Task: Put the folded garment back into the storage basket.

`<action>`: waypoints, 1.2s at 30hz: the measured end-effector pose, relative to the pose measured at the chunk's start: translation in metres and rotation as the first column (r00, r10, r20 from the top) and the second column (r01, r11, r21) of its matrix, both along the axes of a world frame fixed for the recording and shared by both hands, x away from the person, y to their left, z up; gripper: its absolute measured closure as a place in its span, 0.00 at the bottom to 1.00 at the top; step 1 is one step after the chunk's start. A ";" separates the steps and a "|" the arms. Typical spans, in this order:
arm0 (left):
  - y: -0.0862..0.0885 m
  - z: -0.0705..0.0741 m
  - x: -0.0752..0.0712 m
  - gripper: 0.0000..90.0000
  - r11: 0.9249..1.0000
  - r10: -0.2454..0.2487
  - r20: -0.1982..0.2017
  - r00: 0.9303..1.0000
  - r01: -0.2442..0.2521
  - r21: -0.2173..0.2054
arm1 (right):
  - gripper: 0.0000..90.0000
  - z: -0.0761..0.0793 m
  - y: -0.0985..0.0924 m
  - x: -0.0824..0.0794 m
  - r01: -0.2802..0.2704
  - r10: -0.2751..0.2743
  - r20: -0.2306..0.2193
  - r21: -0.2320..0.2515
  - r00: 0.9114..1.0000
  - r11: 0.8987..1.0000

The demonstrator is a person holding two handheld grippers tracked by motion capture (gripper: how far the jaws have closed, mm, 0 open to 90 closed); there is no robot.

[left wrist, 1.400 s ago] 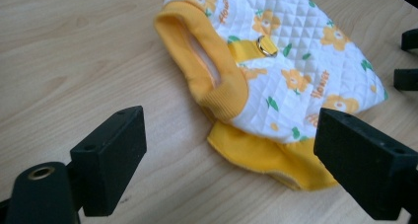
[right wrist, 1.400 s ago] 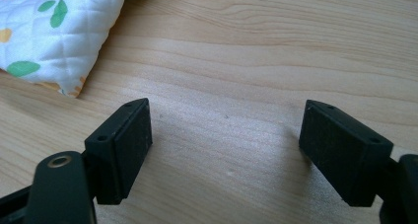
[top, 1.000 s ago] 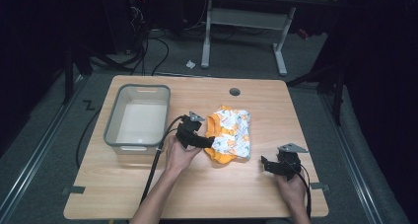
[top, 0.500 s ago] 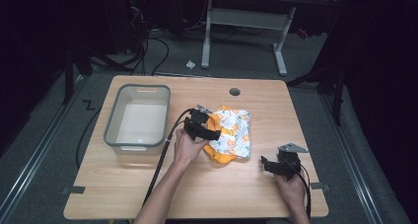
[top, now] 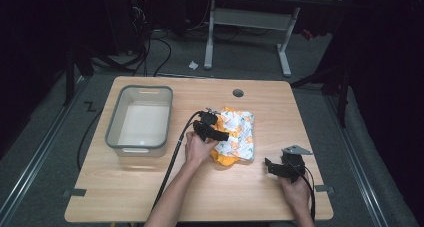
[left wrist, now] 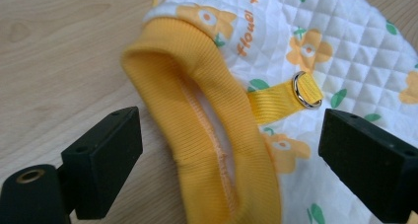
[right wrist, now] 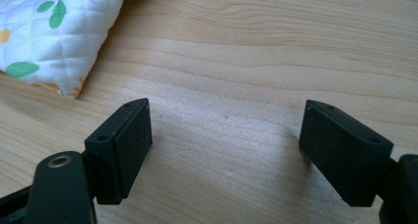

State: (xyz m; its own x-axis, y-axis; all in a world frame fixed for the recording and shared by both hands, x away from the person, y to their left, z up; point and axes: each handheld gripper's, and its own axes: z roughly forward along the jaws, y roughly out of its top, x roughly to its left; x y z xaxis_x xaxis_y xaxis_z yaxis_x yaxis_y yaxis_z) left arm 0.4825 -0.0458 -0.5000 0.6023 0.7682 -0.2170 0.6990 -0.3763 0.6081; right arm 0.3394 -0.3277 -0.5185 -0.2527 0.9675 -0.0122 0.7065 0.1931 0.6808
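High view, left claw [top: 218,135] advanced over garment [top: 236,134]

Wooden table [top: 150,187], landmark. Grey plastic bin [top: 140,121]: on the table's left half, nothing inside. Quilted white garment [top: 235,135] with orange flower print and orange trim: near table centre, right of the bin. Left gripper [top: 212,128]: on the garment's left edge, cable trailing toward the near table edge. Right gripper [top: 281,168]: near the table's right front, apart from the garment. Round hole [top: 238,93]: toward the table's far edge.
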 end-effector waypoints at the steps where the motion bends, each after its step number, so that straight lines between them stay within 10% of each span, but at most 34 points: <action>1: -0.002 -0.002 0.000 0.12 1.000 -0.001 0.000 1.000 0.001 0.012 | 0.23 0.000 0.000 0.000 0.000 0.000 0.000 0.000 1.000 1.000; 14: -0.017 -0.011 -0.001 0.22 0.993 -0.006 0.011 1.000 0.005 0.116 | 0.24 0.000 0.001 -0.001 -0.009 0.009 0.003 -0.004 1.000 1.000; 22: -0.025 -0.006 -0.003 0.45 0.986 -0.042 0.002 0.999 0.041 0.159 | 0.24 0.000 0.002 -0.001 -0.019 0.019 0.003 -0.003 1.000 1.000; 36: -0.020 -0.003 -0.001 0.79 0.993 -0.034 -0.041 0.999 0.038 0.110 | 0.24 0.000 0.002 -0.001 -0.026 0.026 0.002 -0.002 1.000 1.000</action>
State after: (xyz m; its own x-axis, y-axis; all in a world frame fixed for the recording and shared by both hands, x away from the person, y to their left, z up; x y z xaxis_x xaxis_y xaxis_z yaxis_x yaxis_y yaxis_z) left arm 0.4818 -0.0654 -0.5034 0.6229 0.7667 -0.1555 0.7060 -0.4654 0.5338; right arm 0.3384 -0.3259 -0.5184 -0.2774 0.9606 -0.0146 0.7002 0.2125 0.6816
